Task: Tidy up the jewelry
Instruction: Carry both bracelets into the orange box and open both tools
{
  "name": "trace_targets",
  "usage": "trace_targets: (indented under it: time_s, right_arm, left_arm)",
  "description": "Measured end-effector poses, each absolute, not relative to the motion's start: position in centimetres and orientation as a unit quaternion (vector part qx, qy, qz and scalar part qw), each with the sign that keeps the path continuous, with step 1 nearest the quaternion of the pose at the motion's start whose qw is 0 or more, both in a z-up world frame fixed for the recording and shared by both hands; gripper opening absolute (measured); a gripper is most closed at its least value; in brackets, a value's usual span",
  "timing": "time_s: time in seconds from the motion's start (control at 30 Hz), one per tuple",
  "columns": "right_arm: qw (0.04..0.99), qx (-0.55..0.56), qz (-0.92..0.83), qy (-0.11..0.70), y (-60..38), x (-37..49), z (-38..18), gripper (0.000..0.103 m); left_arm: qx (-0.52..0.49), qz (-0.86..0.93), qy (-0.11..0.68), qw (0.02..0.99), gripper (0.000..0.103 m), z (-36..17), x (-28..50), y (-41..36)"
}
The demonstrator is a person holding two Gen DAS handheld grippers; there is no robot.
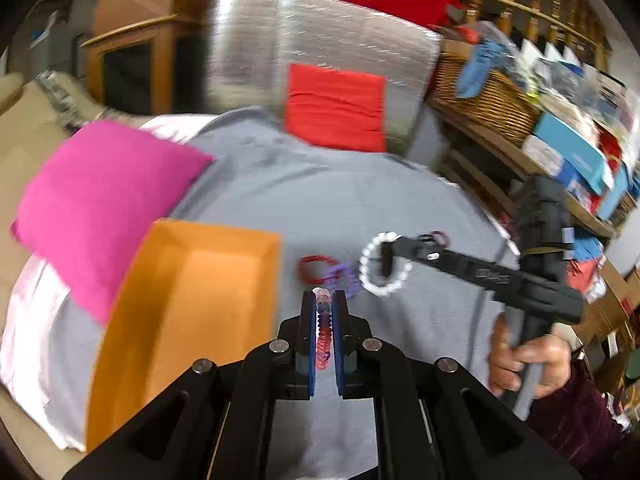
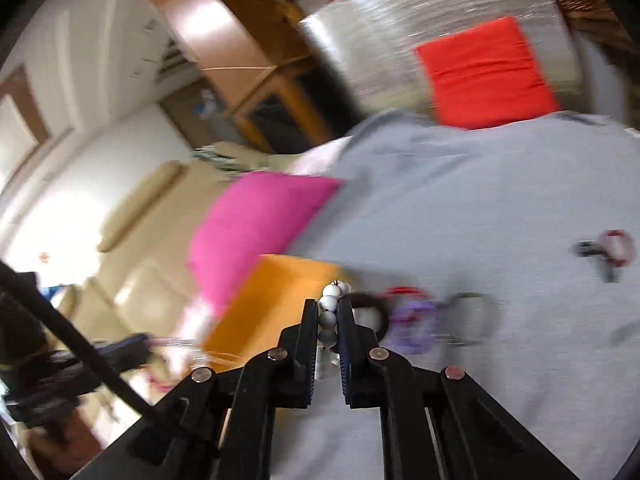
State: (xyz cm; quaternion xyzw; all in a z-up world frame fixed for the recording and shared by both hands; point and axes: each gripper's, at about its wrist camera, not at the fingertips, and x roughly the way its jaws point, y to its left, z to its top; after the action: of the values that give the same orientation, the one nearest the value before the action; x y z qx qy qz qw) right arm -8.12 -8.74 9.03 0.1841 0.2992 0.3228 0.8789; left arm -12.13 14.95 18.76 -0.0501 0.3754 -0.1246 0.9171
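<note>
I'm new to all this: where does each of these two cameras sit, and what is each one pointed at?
Left wrist view: sits on the left gripper, looking down its fingers at a pink-and-purple bracelet clamped there; the right gripper and a hand show.
Right wrist view: sits on the right gripper, looking along fingers clamped on a white bead bracelet.
Both share the orange tray, pink cushion and grey cloth.

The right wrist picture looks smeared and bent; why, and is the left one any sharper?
Right wrist view: motion blur smears the bracelets lying on the grey cloth; fisheye bends the room. Left wrist view: sharper, the white bead bracelet reads clearly, background streaked.
</note>
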Motion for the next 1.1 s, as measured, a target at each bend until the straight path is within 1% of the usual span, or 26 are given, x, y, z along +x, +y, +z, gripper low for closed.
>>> trace_targets:
  time_s: [0.13, 0.27, 0.4, 0.57, 0.6, 0.63, 0.67, 0.7, 0.73, 0.77, 0.93, 1.1]
  right_arm:
    - [0.863, 0.166, 0.361, 0.313, -3.0, -7.9, 9.6, 0.011]
    - [0.848, 0.147, 0.376, 0.344, 1.9, -6.4, 8.9, 0.011]
    - [0.842, 0.104, 0.361, 0.387, 6.2, -4.5, 6.6, 0.011]
    - [0.841, 0.092, 0.326, 0.421, 7.6, -2.8, 3.7, 0.014]
    - [0.842, 0.095, 0.315, 0.428, 7.5, -2.6, 3.5, 0.016]
    - [0.840, 0.101, 0.311, 0.433, 7.2, -2.4, 3.4, 0.025]
    - [0.839, 0.107, 0.311, 0.433, 6.8, -2.0, 3.6, 0.037]
    - [0.842, 0.119, 0.310, 0.425, 5.9, -2.1, 3.8, 0.043]
    - [0.846, 0.128, 0.310, 0.414, 4.8, -2.3, 4.3, 0.053]
    - [0.850, 0.136, 0.310, 0.403, 4.2, -2.4, 4.6, 0.055]
    - [0.866, 0.198, 0.303, 0.345, -3.4, -3.5, 6.5, 0.056]
    - [0.872, 0.237, 0.251, 0.346, -10.8, -4.0, 5.1, 0.055]
  left_arm:
    - [-0.066, -0.091, 0.407, 0.906, 0.007, 16.2, -11.8, 18.7]
    - [-0.081, -0.066, 0.442, 0.891, 0.008, 12.6, -11.3, 21.2]
    - [-0.096, -0.038, 0.473, 0.875, 0.007, 9.4, -10.8, 22.9]
    - [-0.089, -0.005, 0.501, 0.861, 0.008, 7.2, -10.0, 23.3]
    - [-0.086, 0.000, 0.504, 0.859, 0.009, 7.0, -9.9, 23.3]
    - [-0.081, 0.005, 0.505, 0.859, 0.013, 7.0, -9.9, 23.1]
    - [-0.078, 0.009, 0.504, 0.860, 0.023, 7.0, -9.6, 23.1]
    - [-0.074, 0.012, 0.500, 0.863, 0.032, 7.2, -9.6, 22.9]
    - [-0.072, 0.013, 0.494, 0.867, 0.036, 7.5, -9.7, 22.7]
    - [-0.071, 0.012, 0.487, 0.870, 0.040, 7.9, -9.7, 22.5]
    - [-0.059, -0.005, 0.463, 0.885, 0.044, 10.4, -10.4, 20.8]
    - [-0.061, 0.004, 0.460, 0.886, 0.045, 11.0, -11.3, 20.4]
